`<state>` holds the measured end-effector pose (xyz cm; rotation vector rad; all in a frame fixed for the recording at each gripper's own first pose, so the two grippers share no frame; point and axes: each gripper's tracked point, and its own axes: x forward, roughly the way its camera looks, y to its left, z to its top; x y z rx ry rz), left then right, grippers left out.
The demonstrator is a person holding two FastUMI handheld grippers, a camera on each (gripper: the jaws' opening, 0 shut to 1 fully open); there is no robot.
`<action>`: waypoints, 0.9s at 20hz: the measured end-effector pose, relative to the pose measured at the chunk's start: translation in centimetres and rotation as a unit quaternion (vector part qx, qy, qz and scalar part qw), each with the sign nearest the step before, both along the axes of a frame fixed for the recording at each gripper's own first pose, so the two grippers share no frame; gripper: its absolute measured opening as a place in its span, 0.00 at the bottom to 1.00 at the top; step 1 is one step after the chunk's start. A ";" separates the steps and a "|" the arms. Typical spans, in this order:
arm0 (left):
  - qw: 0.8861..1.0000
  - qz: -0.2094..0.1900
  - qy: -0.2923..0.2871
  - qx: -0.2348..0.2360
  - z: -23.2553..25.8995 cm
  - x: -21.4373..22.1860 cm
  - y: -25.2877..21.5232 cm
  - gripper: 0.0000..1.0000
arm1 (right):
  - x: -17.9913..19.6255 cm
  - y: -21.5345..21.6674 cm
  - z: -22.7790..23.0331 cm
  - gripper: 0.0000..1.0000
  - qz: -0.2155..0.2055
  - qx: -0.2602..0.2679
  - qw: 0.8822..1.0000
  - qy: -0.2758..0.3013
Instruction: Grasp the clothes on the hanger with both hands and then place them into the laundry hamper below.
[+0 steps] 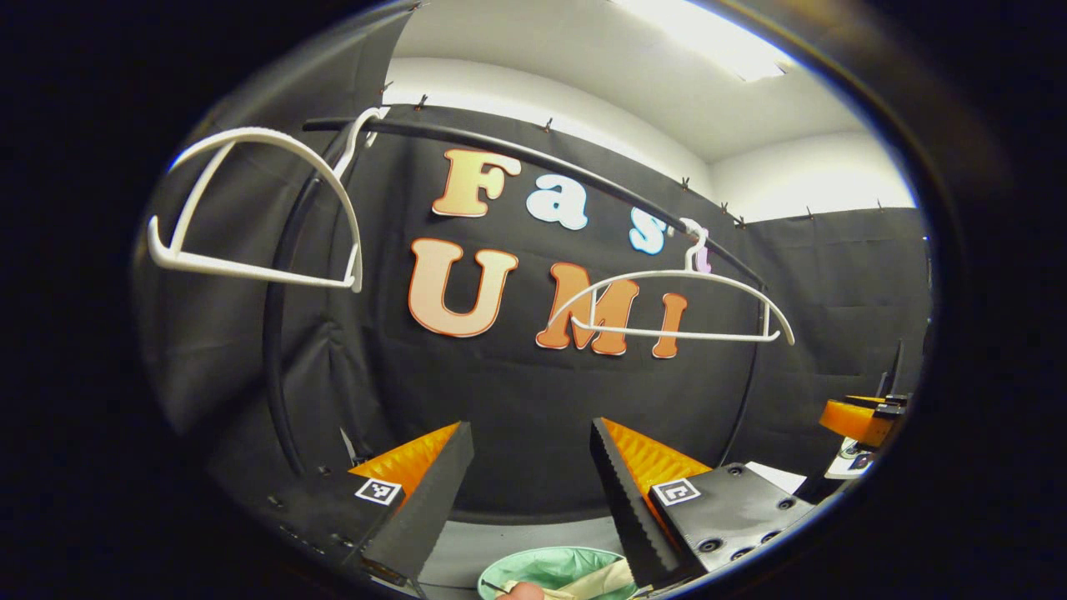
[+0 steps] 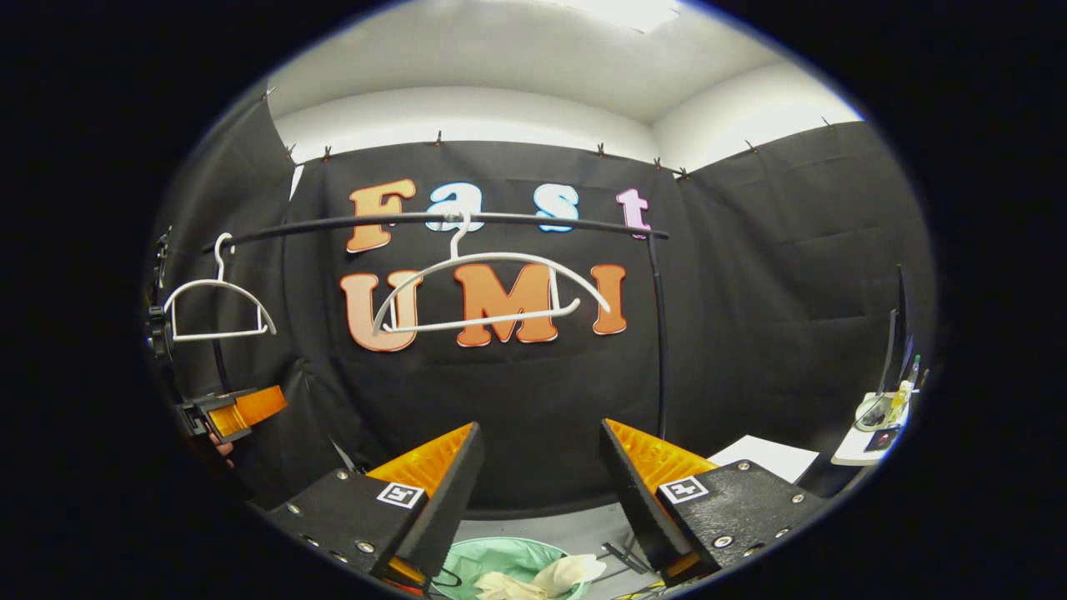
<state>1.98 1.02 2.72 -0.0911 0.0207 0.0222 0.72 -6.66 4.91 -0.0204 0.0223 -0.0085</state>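
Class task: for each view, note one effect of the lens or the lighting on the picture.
Left gripper view: the fisheye bends the black rail into an arc, and the ceiling light glares to white. Right gripper view: the rail bows less, the light panel is blown out, and the white hangers stay sharp.

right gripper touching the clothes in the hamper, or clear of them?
Apart. In the right gripper view the right gripper stands open with nothing between its fingers, and the pale clothes lie below in the green hamper.
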 end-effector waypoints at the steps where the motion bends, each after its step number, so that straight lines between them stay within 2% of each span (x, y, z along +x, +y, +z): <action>1: 1.000 0.002 -0.006 -0.003 0.5 0.0 0.1 0.94 | -0.2 -0.1 1.0 0.87 -0.002 -0.002 1.000 -0.013; 6: 1.000 -0.001 -0.025 -0.004 2.3 -0.4 -0.1 0.93 | -1.2 0.5 3.5 0.87 0.005 -0.004 0.999 -0.045; 18: 1.000 -0.015 -0.024 0.001 2.2 -0.5 -1.6 0.93 | -0.4 1.0 2.6 0.87 0.011 -0.006 0.999 -0.040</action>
